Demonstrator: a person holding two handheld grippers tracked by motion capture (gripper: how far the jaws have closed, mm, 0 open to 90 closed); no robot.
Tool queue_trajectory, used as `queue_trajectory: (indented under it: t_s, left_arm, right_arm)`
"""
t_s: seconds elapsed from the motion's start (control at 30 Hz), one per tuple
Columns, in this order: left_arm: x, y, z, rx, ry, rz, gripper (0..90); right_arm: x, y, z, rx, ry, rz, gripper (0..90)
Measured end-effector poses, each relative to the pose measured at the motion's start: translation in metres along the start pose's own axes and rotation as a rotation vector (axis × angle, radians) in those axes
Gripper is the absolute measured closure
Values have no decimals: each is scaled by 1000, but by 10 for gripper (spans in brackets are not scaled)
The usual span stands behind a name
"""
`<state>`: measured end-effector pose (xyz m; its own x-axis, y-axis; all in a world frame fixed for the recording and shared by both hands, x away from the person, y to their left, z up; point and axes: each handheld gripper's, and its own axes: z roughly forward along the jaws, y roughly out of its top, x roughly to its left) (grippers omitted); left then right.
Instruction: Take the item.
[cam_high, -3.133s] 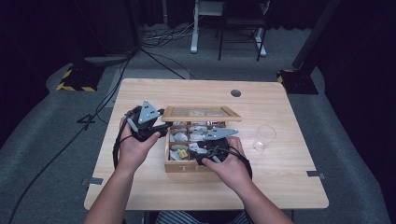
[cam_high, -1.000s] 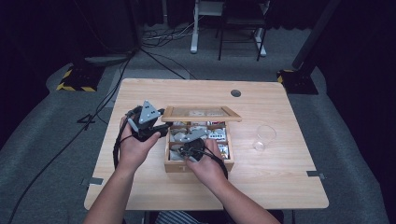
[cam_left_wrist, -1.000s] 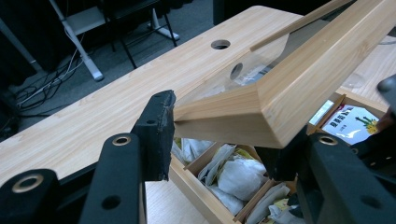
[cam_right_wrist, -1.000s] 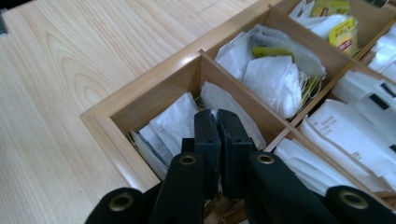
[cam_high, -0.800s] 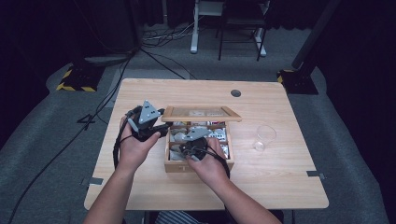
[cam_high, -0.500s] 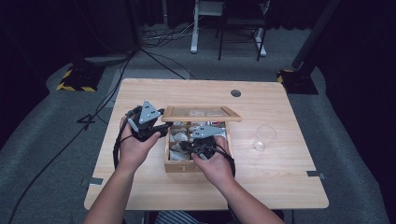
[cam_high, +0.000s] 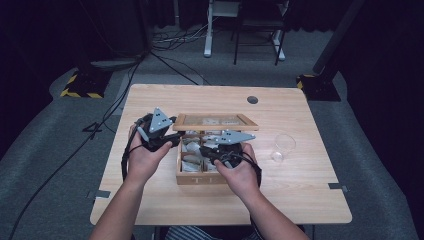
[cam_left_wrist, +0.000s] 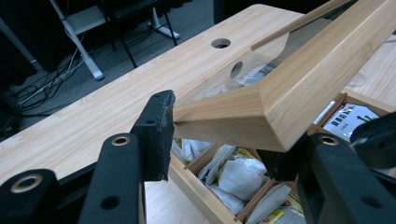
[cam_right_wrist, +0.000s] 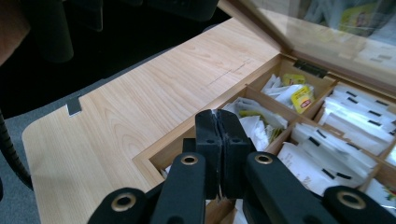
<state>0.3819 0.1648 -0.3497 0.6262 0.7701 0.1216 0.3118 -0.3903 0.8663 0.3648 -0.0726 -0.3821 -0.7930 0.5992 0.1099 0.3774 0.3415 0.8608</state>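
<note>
High view: on the desk (cam_high: 300, 190), the left hand-held gripper (cam_high: 167, 139) meets the raised lid (cam_high: 216, 121) of the wooden tea box (cam_high: 200, 178); the right hand-held gripper (cam_high: 212, 152) hangs over its compartments.

Left gripper view: jaws clamp the lid's corner (cam_left_wrist: 261, 112), tea bags (cam_left_wrist: 236, 177) below.

Right gripper view: jaws pressed together, empty, above tea bags (cam_right_wrist: 322, 158).

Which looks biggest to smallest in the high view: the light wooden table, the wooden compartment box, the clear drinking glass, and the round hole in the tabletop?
1. Light wooden table
2. Wooden compartment box
3. Clear drinking glass
4. Round hole in the tabletop
</note>
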Motion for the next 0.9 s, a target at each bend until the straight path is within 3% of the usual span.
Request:
queue_trajectory:
  t_s: [0.2,0.43,0.9]
  left_arm:
    - [0,0,0,4,-1,4,512]
    - [0,0,0,3,0,1,511]
    - [-2,0,1,7,6,-1,511]
  right_arm:
    - [-6,-2,-15,-13,-18,4,888]
    - [-22,-7,-46,-56,-64,33,888]
    - [-51,-15,-89,-81,-176,60,888]
